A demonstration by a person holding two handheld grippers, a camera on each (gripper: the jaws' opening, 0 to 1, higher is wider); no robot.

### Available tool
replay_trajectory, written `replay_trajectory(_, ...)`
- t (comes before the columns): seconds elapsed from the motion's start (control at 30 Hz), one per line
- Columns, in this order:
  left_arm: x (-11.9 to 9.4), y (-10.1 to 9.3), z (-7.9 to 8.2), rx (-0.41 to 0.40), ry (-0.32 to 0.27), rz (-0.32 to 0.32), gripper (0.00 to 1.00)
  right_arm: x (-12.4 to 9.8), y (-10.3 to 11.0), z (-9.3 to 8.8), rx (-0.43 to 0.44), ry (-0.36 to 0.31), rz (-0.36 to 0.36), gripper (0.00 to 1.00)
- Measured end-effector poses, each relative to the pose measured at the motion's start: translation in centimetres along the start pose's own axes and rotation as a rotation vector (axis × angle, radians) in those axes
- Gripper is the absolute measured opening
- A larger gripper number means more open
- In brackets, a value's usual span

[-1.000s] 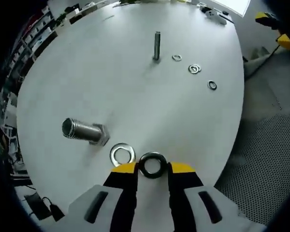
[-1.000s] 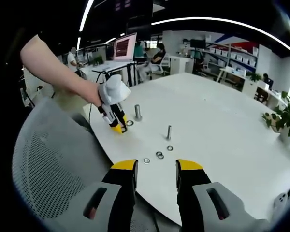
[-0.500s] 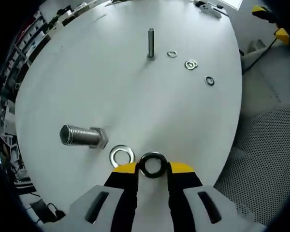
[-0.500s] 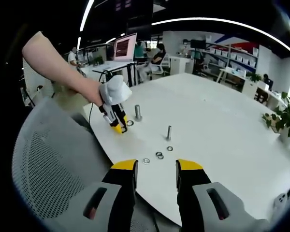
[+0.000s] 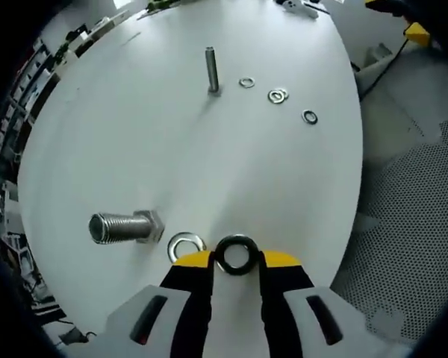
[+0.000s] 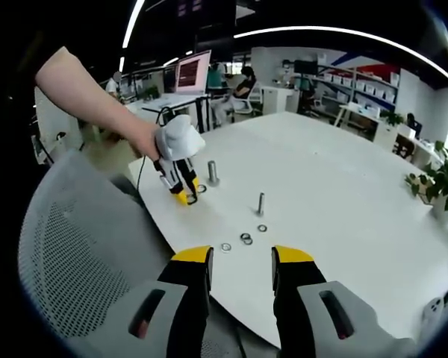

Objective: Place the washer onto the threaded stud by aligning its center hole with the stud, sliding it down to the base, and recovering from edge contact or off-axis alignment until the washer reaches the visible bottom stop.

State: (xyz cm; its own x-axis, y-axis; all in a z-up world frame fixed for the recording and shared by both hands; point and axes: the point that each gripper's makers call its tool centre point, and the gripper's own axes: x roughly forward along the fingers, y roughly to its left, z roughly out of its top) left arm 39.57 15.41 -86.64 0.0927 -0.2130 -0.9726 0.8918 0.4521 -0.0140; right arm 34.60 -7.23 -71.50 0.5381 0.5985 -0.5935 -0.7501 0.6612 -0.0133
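Change: over the last second the left gripper view shows the large threaded steel bolt with a hex base [image 5: 124, 227] sliding lower and the thin upright threaded stud [image 5: 210, 70] drifting toward the top. I read this as my own camera moving, not the parts.
Washer held: the dark steel ring washer [image 5: 236, 254] stays pinched between the yellow tips of the left gripper [image 5: 236, 259]; no slip seen.
Left fingers: clamped on the dark washer, one tip on each side of its rim.
Right fingers: the right gripper [image 6: 241, 256] stands apart with nothing between its tips, off the edge of the white round table [image 5: 209, 164], unchanged.
Washer position: clear of both studs; the large bolt is near, to its left, and the thin stud is well apart across the table.
Nearby: a bright flat steel washer [image 5: 187, 245] lies on the table just beside the left tip.
Spares: three loose small washers [image 5: 278, 95] lie beside the thin stud.
Meaning: I judge the washer lifted and in transit; hole not yet aligned.
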Motion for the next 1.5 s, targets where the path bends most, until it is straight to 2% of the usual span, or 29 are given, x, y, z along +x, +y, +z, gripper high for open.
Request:
replay_trajectory(0.2, 0.01, -0.05, 0.00, 0.011, 0.021, 0.005, 0.23, -0.01, -0.02, -0.04, 0.000, 0.002, -0.001, 0.34)
replay_trajectory(0.37, -0.06, 0.06, -0.02, 0.001, 0.013, 0.001, 0.22, 0.01, -0.02, -0.07, -0.001, 0.004, -0.001, 0.34)
replay_trajectory(0.5, -0.15, 0.02, 0.14, -0.105, -0.032, -0.045, 0.23, -0.01, -0.08, -0.09, 0.001, 0.003, -0.004, 0.34)
replay_trajectory(0.6, -0.12, -0.07, 0.11, -0.095, -0.023, -0.056, 0.25, 0.02, -0.04, -0.11, 0.001, 0.005, -0.001, 0.34)
replay_trajectory(0.87, 0.04, -0.15, 0.00, 0.016, 0.014, 0.015, 0.23, 0.05, -0.08, -0.13, 0.001, 0.008, -0.002, 0.33)
replay_trajectory(1.27, 0.03, -0.07, 0.03, 0.009, 0.011, 0.020, 0.22, 0.00, -0.12, -0.19, 0.000, 0.009, -0.004, 0.33)
replay_trajectory(1.5, -0.16, -0.09, 0.05, -0.001, -0.027, 0.019, 0.21, -0.04, -0.22, -0.09, 0.001, 0.003, -0.010, 0.33)
